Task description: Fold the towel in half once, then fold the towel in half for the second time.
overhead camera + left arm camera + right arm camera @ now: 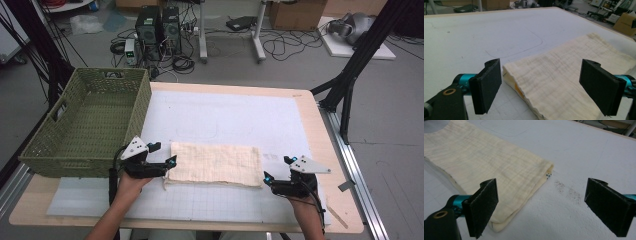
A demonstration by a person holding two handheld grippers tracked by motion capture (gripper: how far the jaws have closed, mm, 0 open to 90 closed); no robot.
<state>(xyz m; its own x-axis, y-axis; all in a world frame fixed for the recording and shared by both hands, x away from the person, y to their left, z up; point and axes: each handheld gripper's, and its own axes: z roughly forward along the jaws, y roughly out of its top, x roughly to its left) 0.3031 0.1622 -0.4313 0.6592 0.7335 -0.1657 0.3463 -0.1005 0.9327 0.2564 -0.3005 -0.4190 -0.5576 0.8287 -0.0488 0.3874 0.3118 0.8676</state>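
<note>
A folded cream cloth (215, 163) lies flat on the white mat (240, 120) near the table's front. My left gripper (172, 161) sits at the cloth's left end, open, with the folded corner (529, 82) between and just beyond its black pads (486, 87). My right gripper (267, 178) rests at the cloth's right front corner, open as well; in the right gripper view the cloth (486, 167) lies to the left of the gap and its near corner (499, 226) sits by the left pad (482, 206). Neither gripper holds anything.
A green woven basket (87, 120) stands at the table's left, close behind my left hand. The wooden table edge (320, 130) runs along the right. Faint reddish specks (566, 191) mark the mat beside the cloth. Cables and computers lie on the floor beyond.
</note>
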